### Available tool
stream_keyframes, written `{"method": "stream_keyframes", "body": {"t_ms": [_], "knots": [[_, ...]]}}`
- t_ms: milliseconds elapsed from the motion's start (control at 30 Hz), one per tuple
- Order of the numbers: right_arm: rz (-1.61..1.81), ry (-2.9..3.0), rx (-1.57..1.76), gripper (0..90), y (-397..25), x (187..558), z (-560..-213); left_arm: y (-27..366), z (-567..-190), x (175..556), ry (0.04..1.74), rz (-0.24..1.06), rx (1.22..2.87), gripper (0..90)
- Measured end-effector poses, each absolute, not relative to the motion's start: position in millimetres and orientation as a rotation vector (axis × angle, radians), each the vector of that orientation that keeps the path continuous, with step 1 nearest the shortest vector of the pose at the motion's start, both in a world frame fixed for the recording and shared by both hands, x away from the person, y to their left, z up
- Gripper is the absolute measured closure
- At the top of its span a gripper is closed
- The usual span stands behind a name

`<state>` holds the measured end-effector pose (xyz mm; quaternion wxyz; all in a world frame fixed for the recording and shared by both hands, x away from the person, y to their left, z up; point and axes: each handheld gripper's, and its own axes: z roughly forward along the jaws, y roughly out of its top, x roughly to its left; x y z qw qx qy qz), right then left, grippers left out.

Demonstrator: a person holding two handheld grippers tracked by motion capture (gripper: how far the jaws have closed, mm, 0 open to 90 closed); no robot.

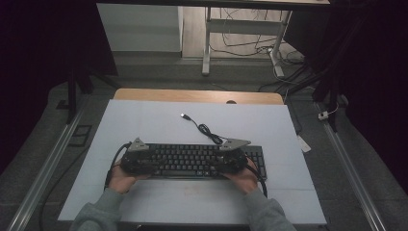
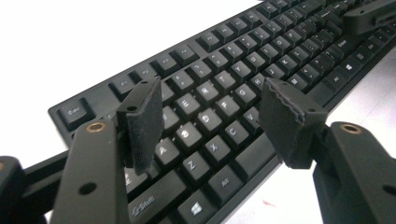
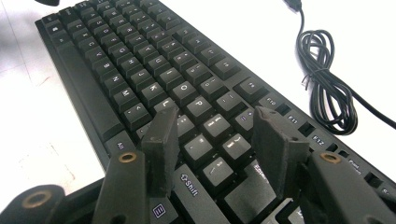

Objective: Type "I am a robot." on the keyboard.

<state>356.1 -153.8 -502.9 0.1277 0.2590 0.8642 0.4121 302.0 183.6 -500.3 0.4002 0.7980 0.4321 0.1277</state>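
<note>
Two tools over one keyboard (image 1: 192, 160), which lies flat on the white sheet covering the bench (image 1: 159, 122), near the person's edge. Left tool (image 1: 136, 156) sits over the kbd's left end, right tool (image 1: 232, 155) over the right-centre section. Both released: in the left gripper view the left tool (image 2: 212, 119) has jaws spread wide above the A/S/Z/X area, nothing between the pads; in the right gripper view the right tool (image 3: 215, 142) has jaws apart over the keys next to Shift/Enter, also empty. Whether pads touch keycaps, can't tell from these angles.

Risks, my read:
- Jaws closing on keycaps instead of the kbd edges → caps pop off or pads slip, no real grip.
- Lifting w/ only one side gripped → board tilts, slides on the sheet.
- USB cable (image 1: 204, 128) is loosely bundled behind the kbd, plug end free on the sheet. If the board gets dragged or lifted, cable trails, could snag the right tool or whip the plug around.
- Uneven pull L vs R → board twists.
</note>
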Motion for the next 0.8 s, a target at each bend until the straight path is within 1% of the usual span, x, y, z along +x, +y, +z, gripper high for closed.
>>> {"method": "stream_keyframes", "body": {"t_ms": [300,800], "knots": [[1.196,2.507,0.760,51.0,-157.8,356.8,-501.8,193.0,-503.1,291.7,1.098,0.325,2.022,35.3],[1.203,2.509,0.753,51.1,-156.3,356.2,-501.0,195.9,-505.2,291.5,1.108,0.316,2.022,33.6]]}}
